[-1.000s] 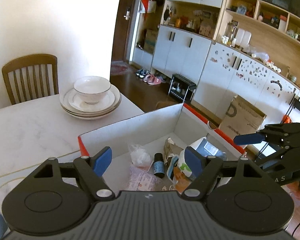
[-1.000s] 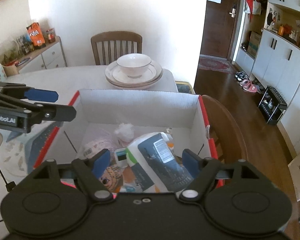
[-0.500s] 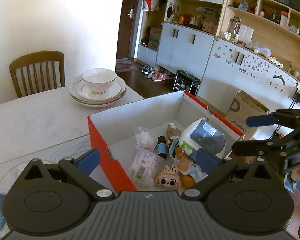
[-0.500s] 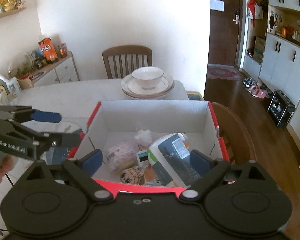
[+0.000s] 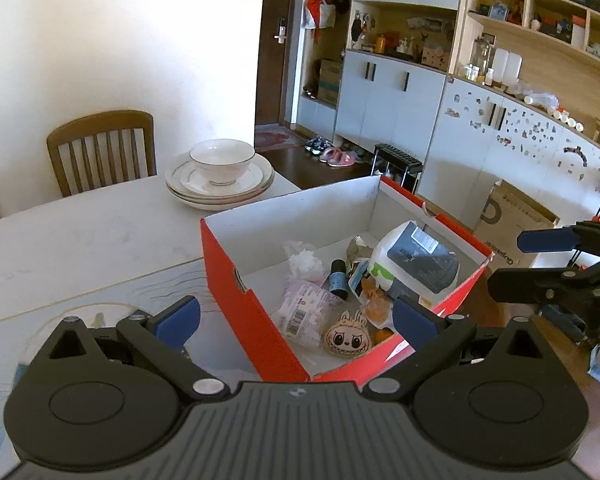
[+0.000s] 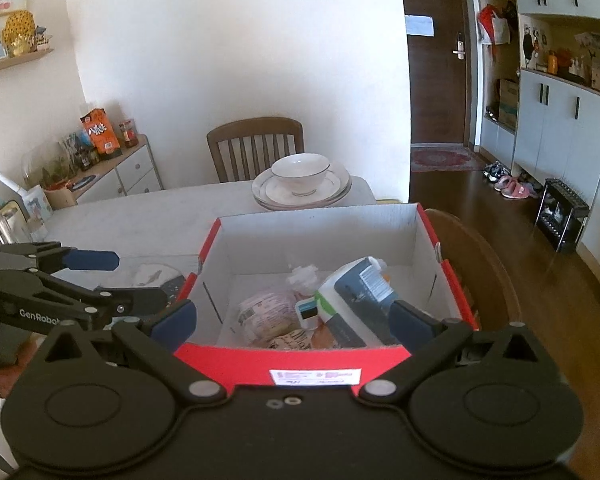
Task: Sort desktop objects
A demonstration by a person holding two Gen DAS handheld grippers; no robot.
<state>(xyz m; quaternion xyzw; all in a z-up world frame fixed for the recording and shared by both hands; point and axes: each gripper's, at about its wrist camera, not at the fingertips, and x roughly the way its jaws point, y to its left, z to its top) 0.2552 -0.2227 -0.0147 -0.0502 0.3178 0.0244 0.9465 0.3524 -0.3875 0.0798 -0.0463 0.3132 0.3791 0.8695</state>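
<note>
A red box [image 5: 252,312] with a white inside stands on the table, also seen from its short red end [image 6: 300,360]. In it lie a white-and-dark pouch [image 5: 416,260] [image 6: 356,292], a pink packet [image 5: 304,312], a small dark bottle [image 5: 337,282], a plush face toy [image 5: 346,338] and crumpled white wrap [image 5: 306,262]. My left gripper [image 5: 296,316] hangs open at the box's near left corner, holding nothing. My right gripper [image 6: 294,318] is before the short end, jaws opening, with nothing gripped. Each gripper shows in the other's view: right gripper [image 5: 532,264], left gripper [image 6: 128,280].
A bowl on stacked plates [image 5: 220,176] [image 6: 302,182] sits at the far table edge [image 5: 80,232]. A wooden chair [image 5: 100,148] stands behind it, and another chair back [image 6: 472,264] is right beside the box. A sideboard [image 6: 112,172] lines the left wall.
Both grippers drew back from over the box and their jaws spread wider. The box's outer red walls came into view. The pouch lies free in the box.
</note>
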